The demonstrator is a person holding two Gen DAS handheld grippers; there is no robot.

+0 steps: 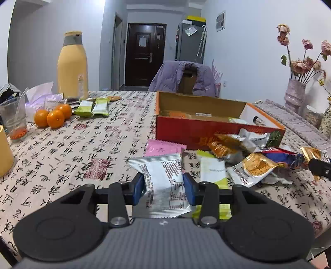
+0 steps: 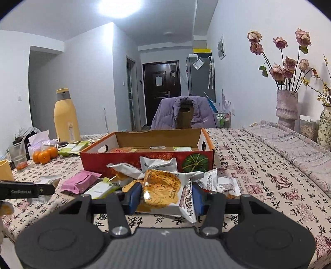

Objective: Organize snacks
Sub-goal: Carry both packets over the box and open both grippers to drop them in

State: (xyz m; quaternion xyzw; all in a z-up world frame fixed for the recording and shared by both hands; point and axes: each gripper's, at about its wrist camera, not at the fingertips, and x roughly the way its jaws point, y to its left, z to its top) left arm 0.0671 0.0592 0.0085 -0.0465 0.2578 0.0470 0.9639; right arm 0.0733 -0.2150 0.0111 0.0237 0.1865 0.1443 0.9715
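We are clamping a white snack packet (image 1: 163,182) in the left gripper (image 1: 163,186), its lower edge hidden; the right gripper (image 2: 165,196) is squeezing an orange crisp packet (image 2: 163,188), the red box (image 2: 149,159) at twelve o'clock.

Cool, even room light from a glaring ceiling lamp (image 2: 121,7); sharp frames, fisheye bending and dark corners.

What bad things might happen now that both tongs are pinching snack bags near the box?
1. The left tongs pinch the white packet by its sides only; it may slip out on the way to the red box.
2. The right tongs squeeze the golden crisp packet, which might crush what is inside.
3. The loose pile of packets lies before the box, so either arm might knock some aside.
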